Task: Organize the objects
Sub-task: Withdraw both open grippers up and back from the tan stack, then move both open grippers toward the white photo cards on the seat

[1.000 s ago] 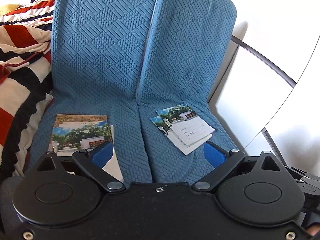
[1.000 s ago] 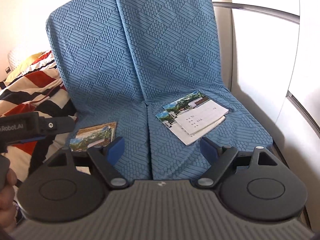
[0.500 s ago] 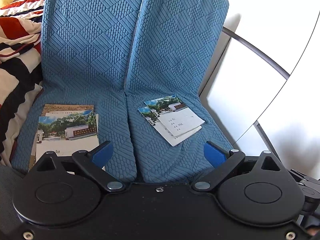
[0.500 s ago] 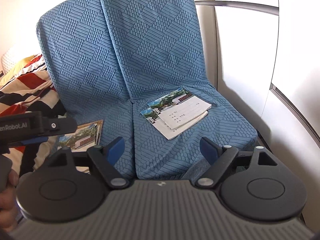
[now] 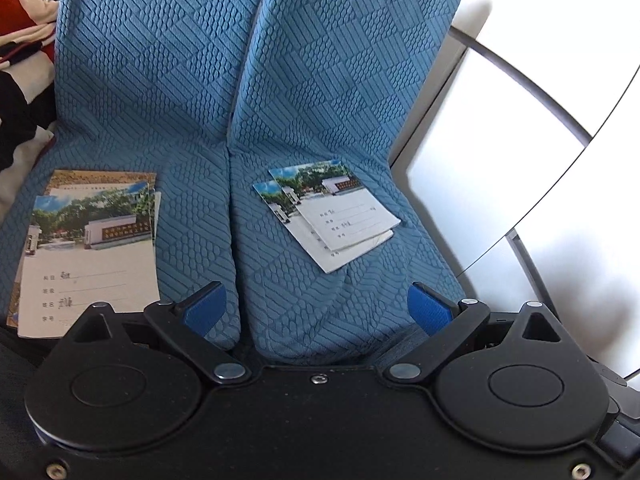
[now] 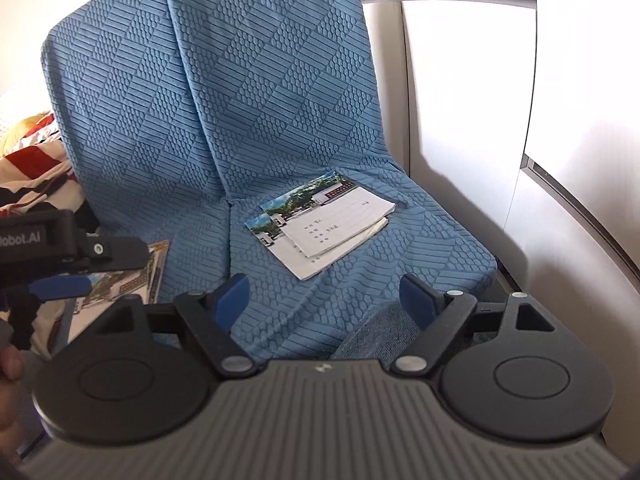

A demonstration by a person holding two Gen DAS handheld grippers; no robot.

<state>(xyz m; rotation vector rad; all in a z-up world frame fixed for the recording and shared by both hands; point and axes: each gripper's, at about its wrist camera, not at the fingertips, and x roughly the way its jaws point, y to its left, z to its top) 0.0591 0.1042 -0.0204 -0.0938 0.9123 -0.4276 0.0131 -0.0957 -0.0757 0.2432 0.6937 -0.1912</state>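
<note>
Now: gather the booklets

Your two white photo-covered paper booklets (image 6: 320,228) lie overlapped on the right blue quilted seat cushion (image 6: 420,248); another stack (image 5: 90,248) sits left. Both grippers (image 6: 322,300) (image 5: 316,312) gape empty. Approach low, sliding one pad under the edge.

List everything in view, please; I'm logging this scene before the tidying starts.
Seat cushions: two, blue textured, side by side, backs upright.
Right booklets: at least two, white with photo covers, overlapping askew on right cushion.
Left booklets: a few, same covers, stacked on left cushion.
Blanket: one, red, white and black striped, left of cushions.
Wall panels: white, grey trim, right of cushions.
Left gripper: black, blue pads, open, empty.
Right gripper: grey-black, blue pads, open, empty.
Hand: partly visible, holding left gripper.
</note>
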